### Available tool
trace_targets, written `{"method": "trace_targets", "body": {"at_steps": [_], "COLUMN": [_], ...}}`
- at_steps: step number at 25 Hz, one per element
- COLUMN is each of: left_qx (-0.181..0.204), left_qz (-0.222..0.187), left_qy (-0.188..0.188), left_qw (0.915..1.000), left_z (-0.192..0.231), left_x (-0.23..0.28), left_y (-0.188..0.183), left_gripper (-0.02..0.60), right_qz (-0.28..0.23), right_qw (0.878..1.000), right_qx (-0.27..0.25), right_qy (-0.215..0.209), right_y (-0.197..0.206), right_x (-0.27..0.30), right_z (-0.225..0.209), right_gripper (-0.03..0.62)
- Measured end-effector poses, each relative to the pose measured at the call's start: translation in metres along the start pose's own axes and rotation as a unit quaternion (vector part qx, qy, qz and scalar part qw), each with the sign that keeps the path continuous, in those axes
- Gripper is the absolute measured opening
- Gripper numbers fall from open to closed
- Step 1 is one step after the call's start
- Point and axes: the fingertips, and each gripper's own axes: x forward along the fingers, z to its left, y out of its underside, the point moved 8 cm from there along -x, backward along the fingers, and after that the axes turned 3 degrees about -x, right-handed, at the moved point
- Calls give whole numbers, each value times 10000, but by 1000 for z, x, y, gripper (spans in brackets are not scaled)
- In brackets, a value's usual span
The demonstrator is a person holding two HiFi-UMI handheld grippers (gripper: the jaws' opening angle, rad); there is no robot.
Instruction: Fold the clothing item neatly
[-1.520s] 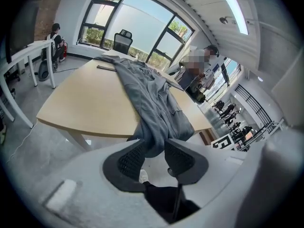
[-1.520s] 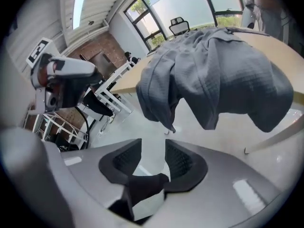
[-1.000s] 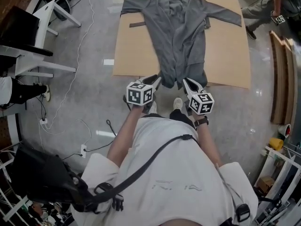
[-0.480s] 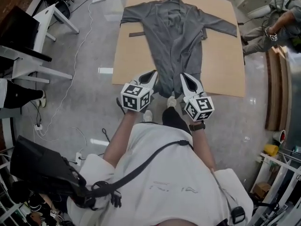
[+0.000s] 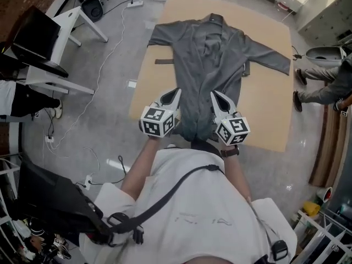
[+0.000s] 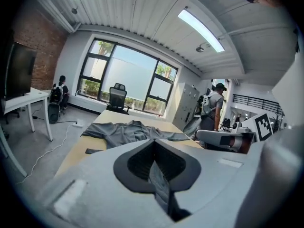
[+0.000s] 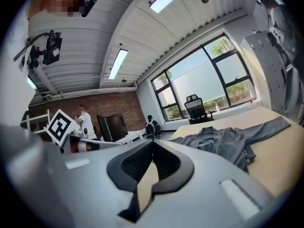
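Looking down from the head camera, I see the biggest thing first: a brown board [image 5: 269,109] lying flat on the floor. I think it is there to keep the clothes clean and give a smooth place to fold

On the board lies the grey coat [image 5: 206,65]. It is spread out flat, front up, with its collar at the far end of the board and both sleeves stretched out to the sides. Its bottom hem [image 6: 159,179] comes off the near edge of the board, because I have it lifted

A black bag [image 5: 52,199] hangs by the person's left side, well away from the board. I cannot see what is inside it

The left gripper [image 5: 176,92] is over the near edge of the board. Its jaws are squeezed tight on the grey hem, so the cloth comes up with it. The right gripper [image 5: 214,93] is just beside it, at the other side of the hem. Its jaws are closed tight too, but in its own view I see no grey cloth between them, only the brown of the board

I think holding both hem corners lets me carry the bottom up toward the collar

A dark strip [image 5: 164,61] lies on the board beside the coat's left sleeve
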Motion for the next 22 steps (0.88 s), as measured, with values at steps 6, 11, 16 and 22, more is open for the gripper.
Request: {"method": "trace_targets", "body": {"at_steps": [6, 11, 16, 22], "left_qx": [-39, -267, -528, -1021], "left_qz": [-99, -10, 114, 511], "left_qy": [-790, -1005, -1360, -1538], "left_qw": [9968, 9946, 9892, 9815], "left_z": [13, 41, 98, 173], "left_x": [38, 50, 62, 94], "left_y": [-21, -28, -34, -36], "left_gripper": [0, 0, 0, 0], "right_qz": [87, 195, 400, 501], "right_qw": [9975, 9953, 9936, 9944], "right_qx": [-50, 140, 181, 455], "right_qy": [-693, -935, -1043, -811], "right_y": [-25, -26, -20, -23], "right_x": [44, 75, 111, 143], "right_z": [-44, -52, -51, -48], "right_gripper": [6, 6, 6, 6]}}
